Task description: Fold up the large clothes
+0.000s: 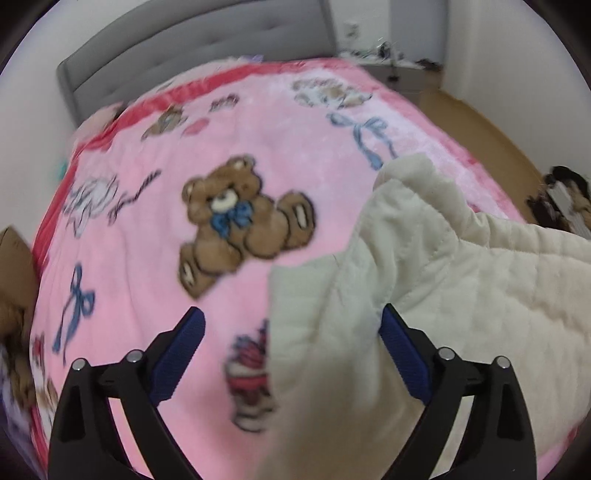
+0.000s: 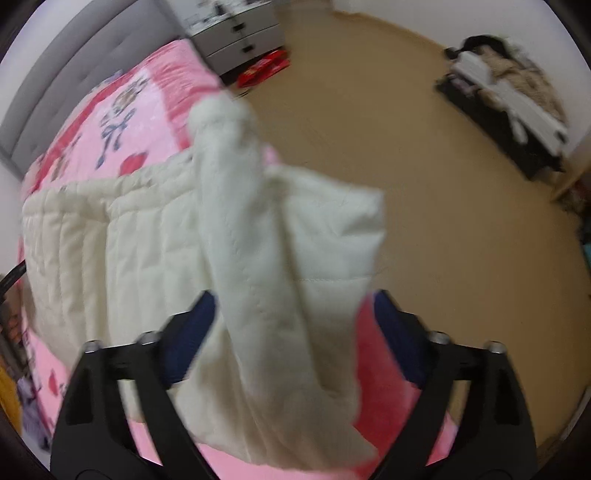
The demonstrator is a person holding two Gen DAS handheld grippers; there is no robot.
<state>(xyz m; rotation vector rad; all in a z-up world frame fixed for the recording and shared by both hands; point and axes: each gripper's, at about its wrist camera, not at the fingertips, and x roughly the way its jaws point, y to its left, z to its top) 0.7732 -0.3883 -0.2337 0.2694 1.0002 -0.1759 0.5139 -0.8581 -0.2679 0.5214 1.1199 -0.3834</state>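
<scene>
Jacket [image 1: 424, 258], cream, quilted, lies on pink blanket [image 1: 147, 221]. Left gripper [image 1: 291, 328] and right gripper [image 2: 291, 310] both spread wide; fabric between the jaws, unpinched.

Left wrist view: steeply downward from close above the pink blanket [image 1: 147, 229], facing the grey headboard [image 1: 192, 48]. Right wrist view: likewise steep and close, over the bed's edge, facing the tan floor [image 2: 424, 184] and the drawers [image 2: 240, 33]. Shared by both: cream quilted garment [image 1: 443, 277], blanket, headboard, probably the same dark pile [image 2: 506, 110], though blurred.
</scene>
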